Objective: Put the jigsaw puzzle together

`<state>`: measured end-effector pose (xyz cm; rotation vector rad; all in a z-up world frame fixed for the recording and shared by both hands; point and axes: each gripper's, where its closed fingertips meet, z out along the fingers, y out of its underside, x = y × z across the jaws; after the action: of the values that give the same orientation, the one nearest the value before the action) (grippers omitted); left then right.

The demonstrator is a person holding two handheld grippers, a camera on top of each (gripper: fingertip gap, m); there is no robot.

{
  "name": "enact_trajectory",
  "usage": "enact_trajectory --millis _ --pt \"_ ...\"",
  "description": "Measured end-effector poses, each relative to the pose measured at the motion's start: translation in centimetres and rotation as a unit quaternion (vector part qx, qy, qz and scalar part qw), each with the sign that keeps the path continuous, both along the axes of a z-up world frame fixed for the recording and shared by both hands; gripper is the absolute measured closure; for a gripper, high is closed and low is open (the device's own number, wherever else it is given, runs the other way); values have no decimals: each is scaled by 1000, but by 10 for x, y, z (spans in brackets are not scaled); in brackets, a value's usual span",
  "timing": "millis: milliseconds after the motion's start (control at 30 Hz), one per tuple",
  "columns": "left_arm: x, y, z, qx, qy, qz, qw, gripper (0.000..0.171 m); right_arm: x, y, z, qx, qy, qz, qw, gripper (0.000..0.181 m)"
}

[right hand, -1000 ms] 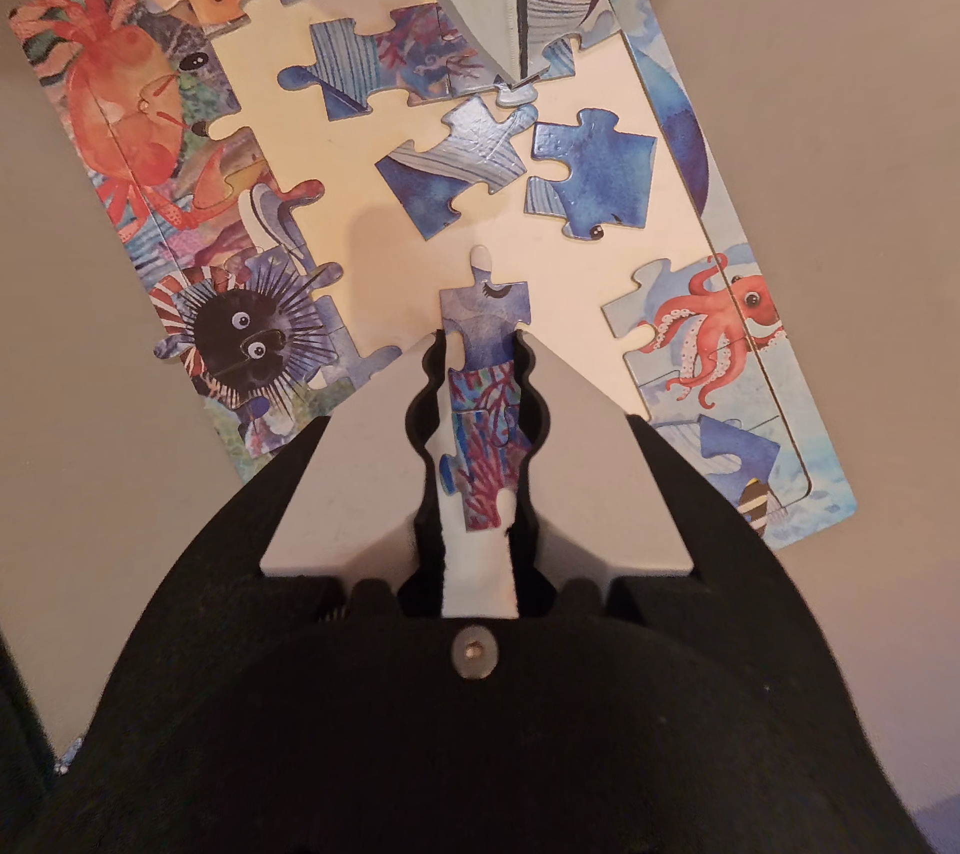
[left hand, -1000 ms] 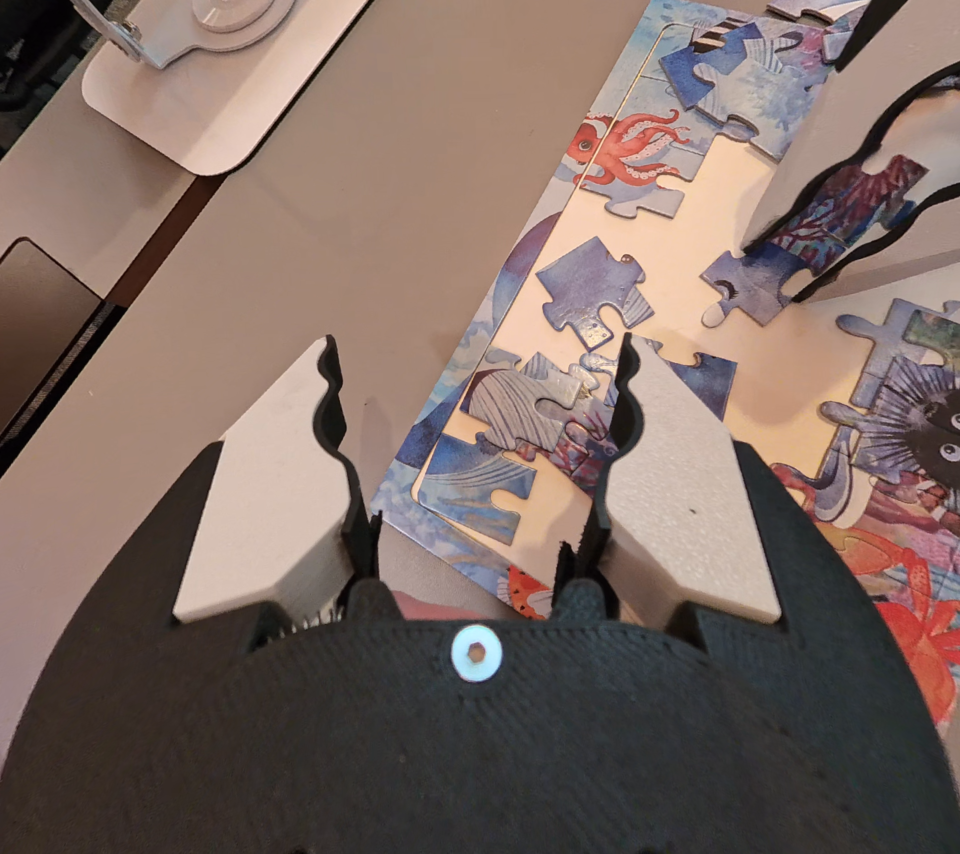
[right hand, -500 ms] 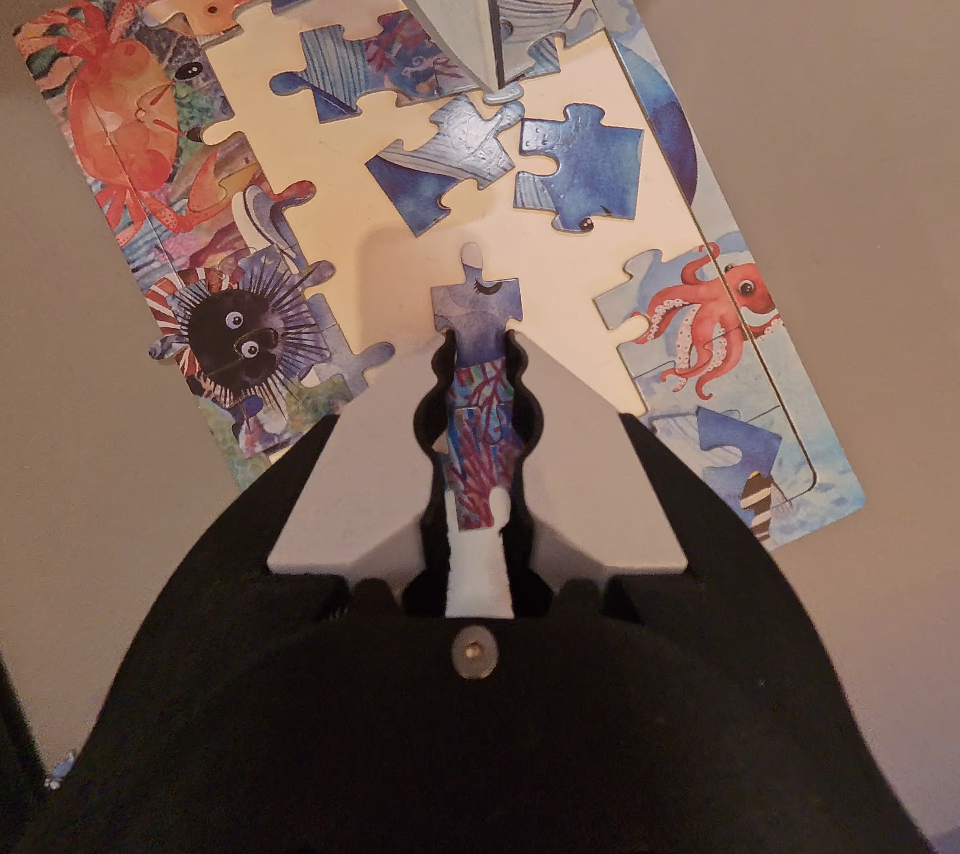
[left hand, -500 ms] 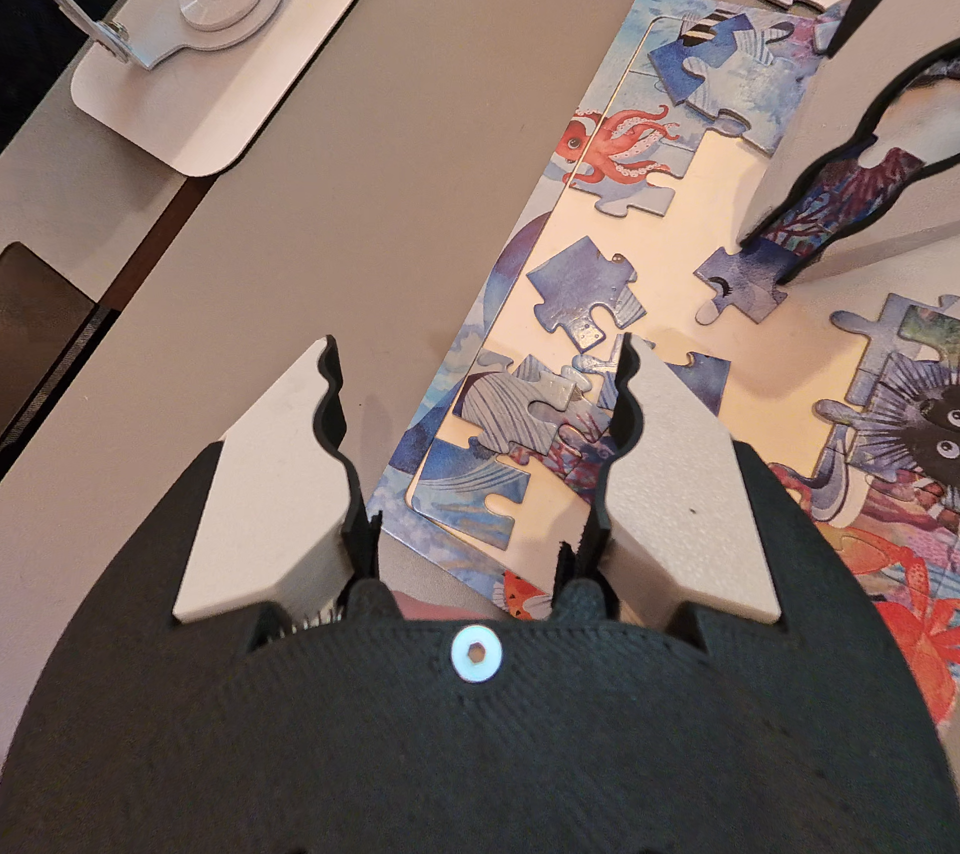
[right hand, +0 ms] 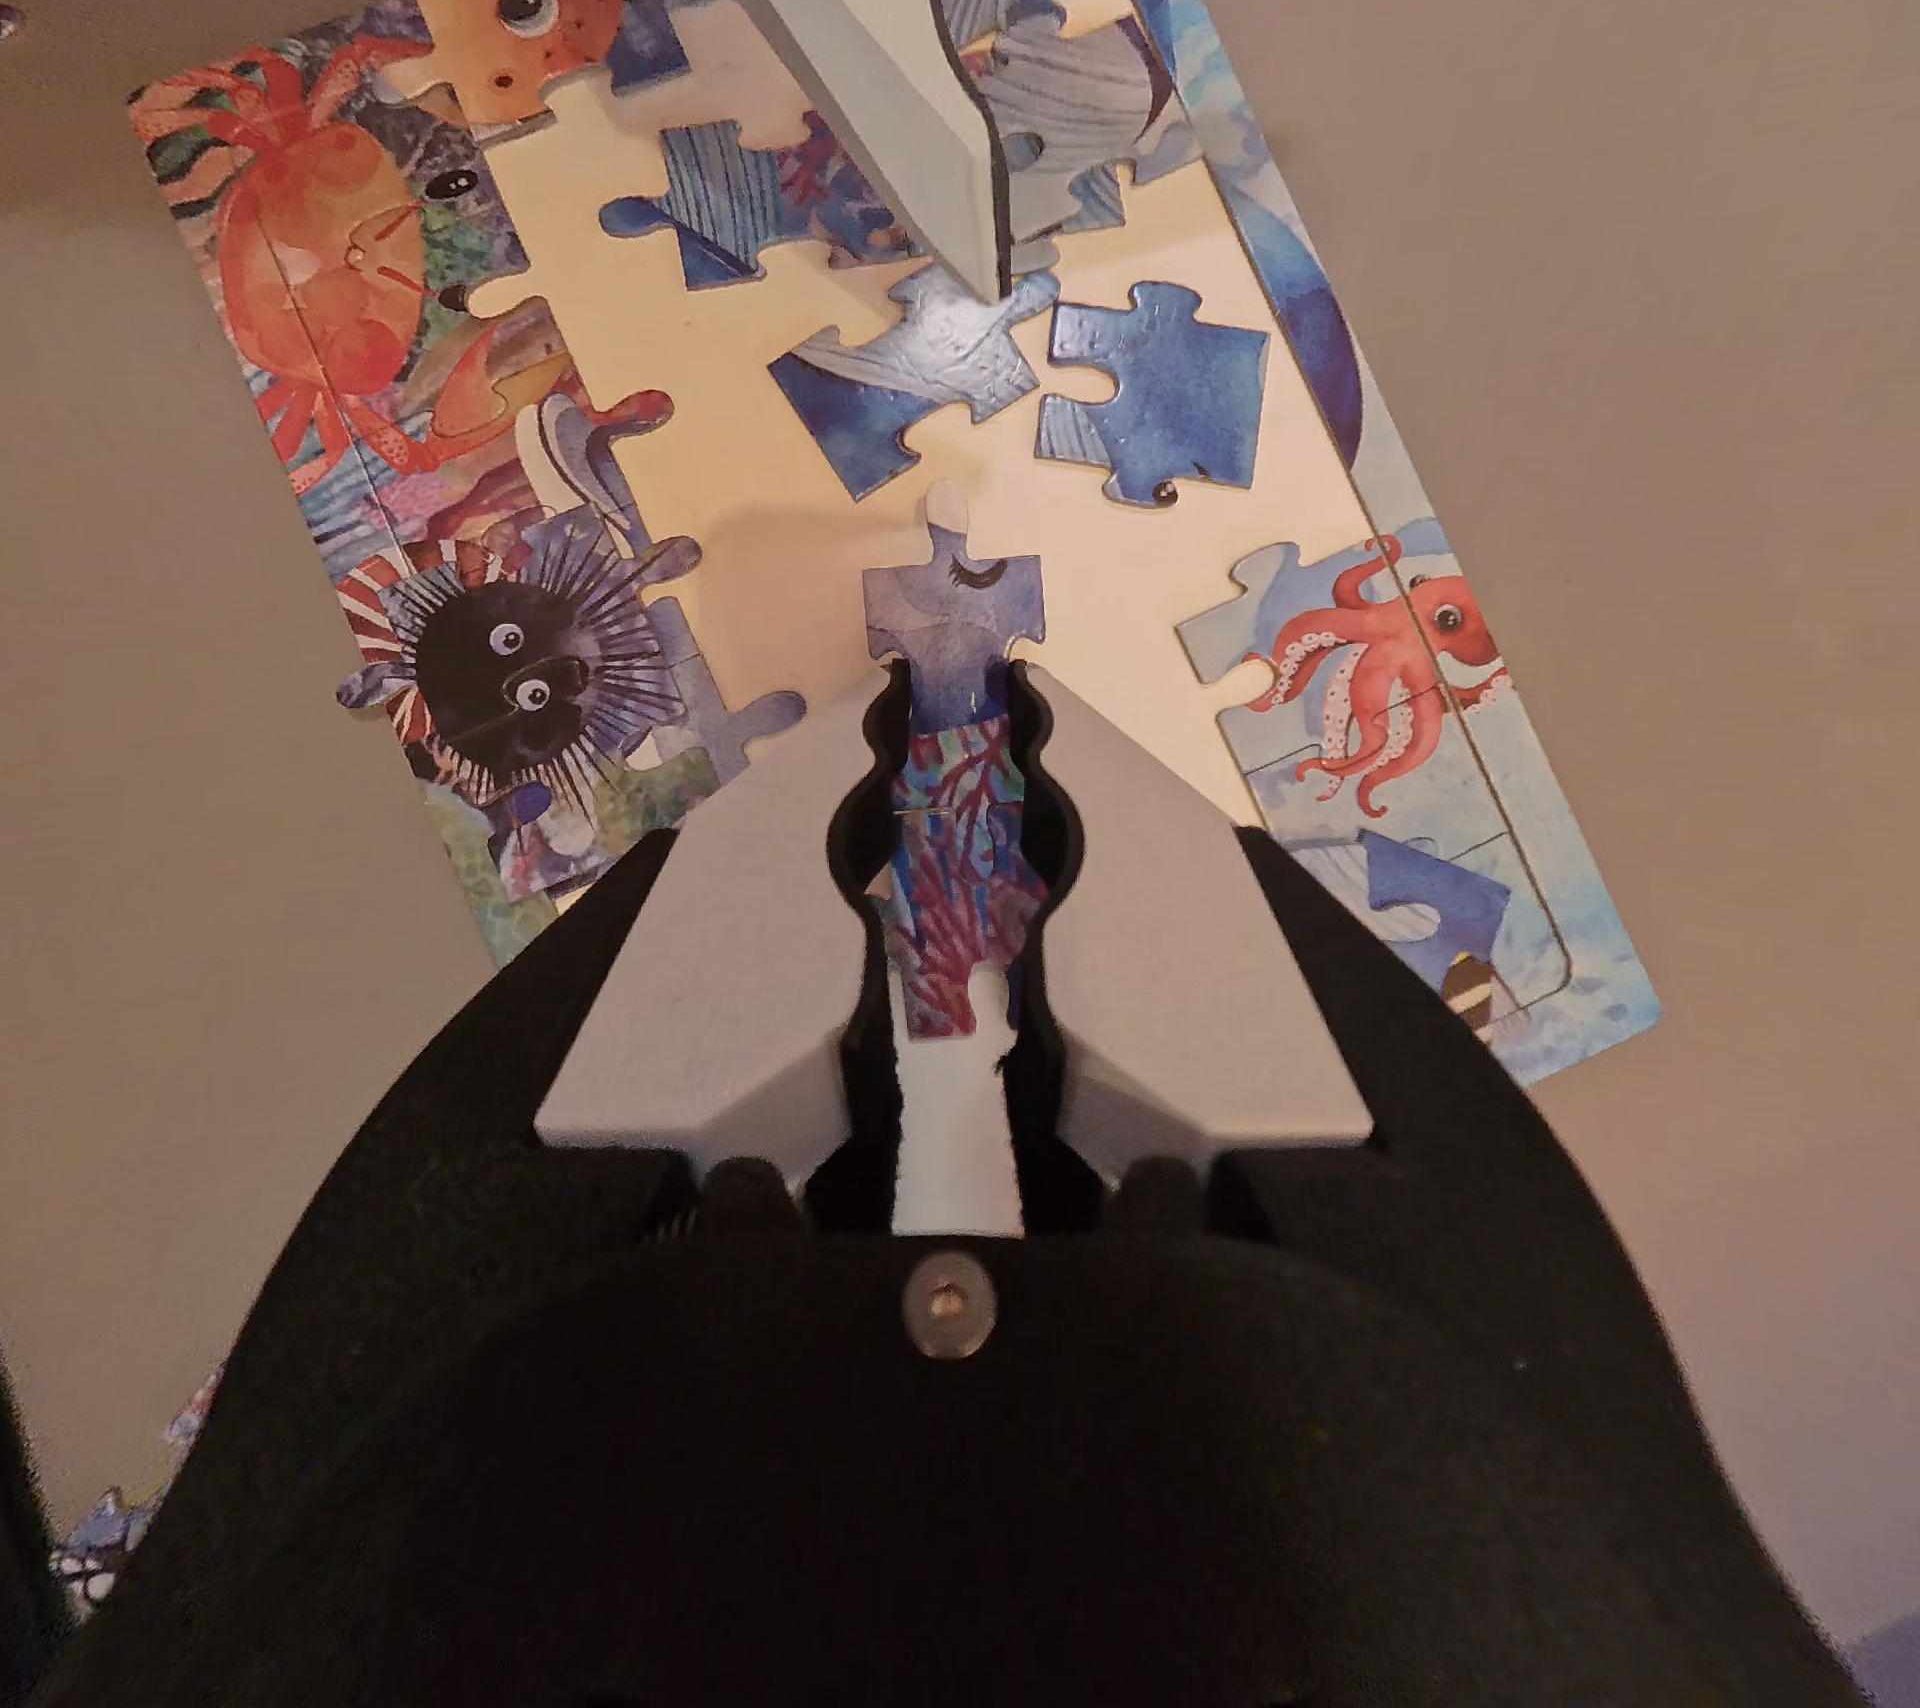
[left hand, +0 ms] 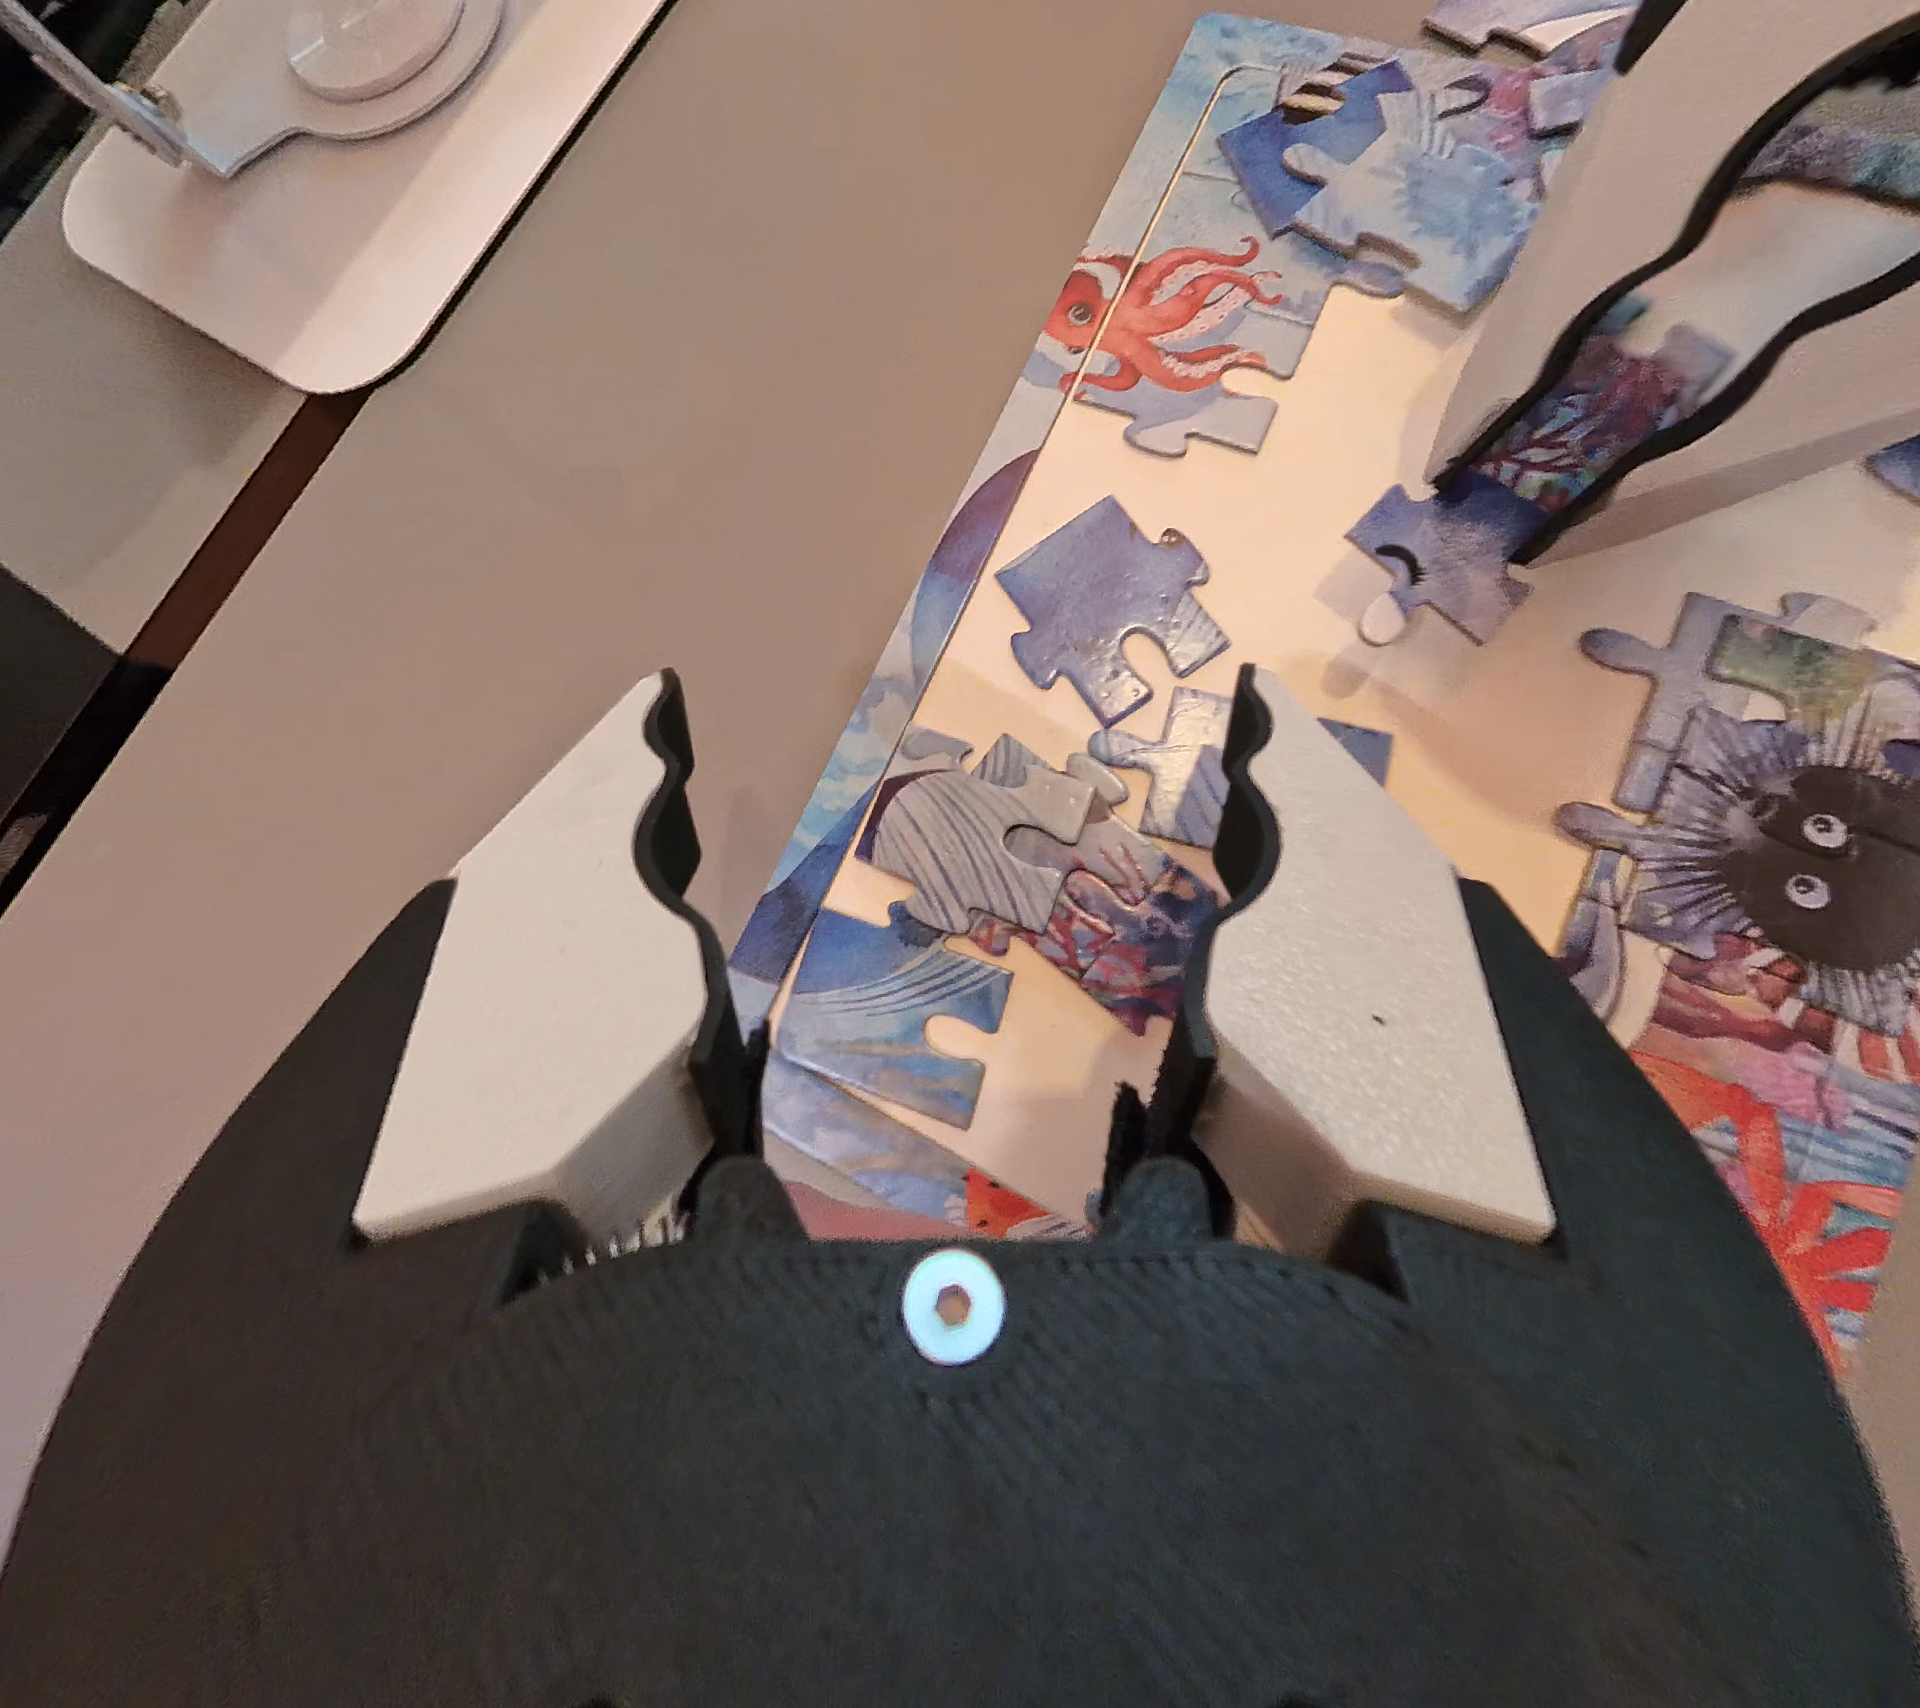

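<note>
The puzzle tray (right hand: pixel 1340 370) is roughly half filled; crab (right hand: pixel 312 245) at ten o'clock and octopus (right hand: pixel 1371 671) at three sit placed; several loose pieces remain; the right gripper (right hand: pixel 956 671) pinches a coral piece (right hand: pixel 951 619) over the bare middle; the left gripper (left hand: pixel 961 723) gapes wide, empty.

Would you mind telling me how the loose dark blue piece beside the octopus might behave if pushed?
The dark blue piece lies flat on the tray, so it would probably slide, not tip. It looks thin and stiff, likely light. Its glossy face may slip under a fingertip.

Warm dim light, soft shadows, fisheye edges
</note>
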<state>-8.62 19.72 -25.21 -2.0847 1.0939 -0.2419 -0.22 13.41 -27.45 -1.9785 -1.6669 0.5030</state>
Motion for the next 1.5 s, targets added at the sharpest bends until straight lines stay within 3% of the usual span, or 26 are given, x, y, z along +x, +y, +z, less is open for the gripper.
enact_trajectory --millis 200,333,667,833,867,1033,1200,1333,1500 --pt "38 -27 16 -66 -130 -76 986 97 -4 3 20 81 20 26 996 165" --pt "51 -42 14 -128 -170 -100 972 115 -5 5 26 128 17 35 991 165" --pt "66 -51 20 -178 -222 -120 951 161 -12 3 41 193 38 60 979 165" --pt "68 -54 26 -172 -234 -133 948 171 -12 4 40 199 38 60 977 166" --pt "66 -52 24 -167 -228 -129 951 171 -12 5 42 201 42 59 977 175" --pt "64 -45 28 -159 -242 -118 950 171 -5 14 48 158 75 17 984 160" --pt "61 -36 44 -145 -293 -103 939 171 9 34 48 67 125 -70 987 137" --pt "58 -29 62 -135 -351 -97 922 171 22 52 58 -1 204 -135 970 133" --pt "57 -28 75 -128 -387 -101 908 171 34 60 79 -52 287 -164 942 134"
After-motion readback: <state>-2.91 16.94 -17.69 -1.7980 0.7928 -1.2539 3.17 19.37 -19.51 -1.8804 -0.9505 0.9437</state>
